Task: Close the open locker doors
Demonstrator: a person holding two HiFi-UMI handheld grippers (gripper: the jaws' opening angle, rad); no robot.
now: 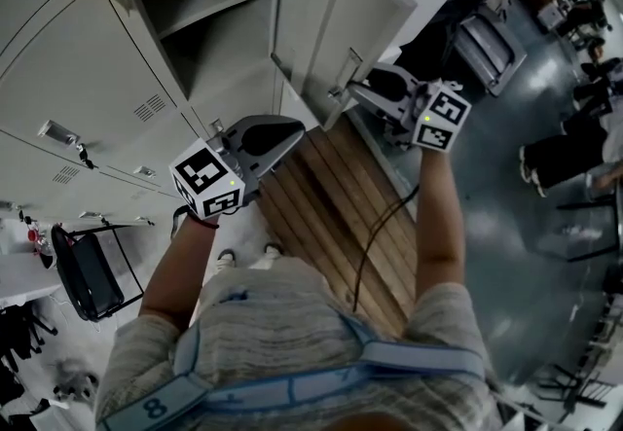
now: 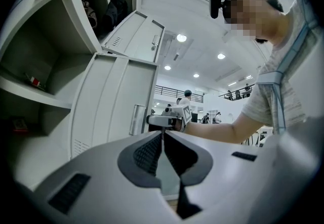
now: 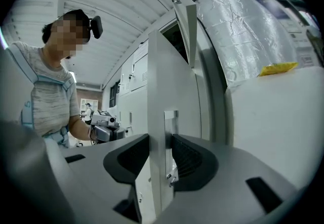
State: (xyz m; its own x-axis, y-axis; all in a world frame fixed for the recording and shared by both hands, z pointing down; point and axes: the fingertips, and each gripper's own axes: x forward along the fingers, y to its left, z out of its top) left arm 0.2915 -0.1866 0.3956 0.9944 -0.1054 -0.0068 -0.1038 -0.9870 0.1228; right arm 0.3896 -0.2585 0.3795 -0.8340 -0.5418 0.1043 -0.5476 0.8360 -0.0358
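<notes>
A grey locker door (image 1: 326, 16) stands open in front of its compartment (image 1: 209, 40), which has a shelf inside. My right gripper (image 1: 355, 89) is at the door's free edge. In the right gripper view the door edge (image 3: 161, 117) and its latch plate (image 3: 171, 137) sit between the pads, and the right gripper (image 3: 161, 149) is shut on them. My left gripper (image 1: 287, 132) hangs lower left of the door, apart from it. Its jaws (image 2: 163, 134) are shut with nothing between them. A second open door (image 2: 134, 36) shows higher up.
Closed lockers (image 1: 88, 79) fill the left. A wooden slat platform (image 1: 331, 215) runs along the locker base, with a cable (image 1: 375, 234) over it. A black chair (image 1: 88, 269) stands at the lower left. People (image 1: 574, 147) sit at the right on the grey floor.
</notes>
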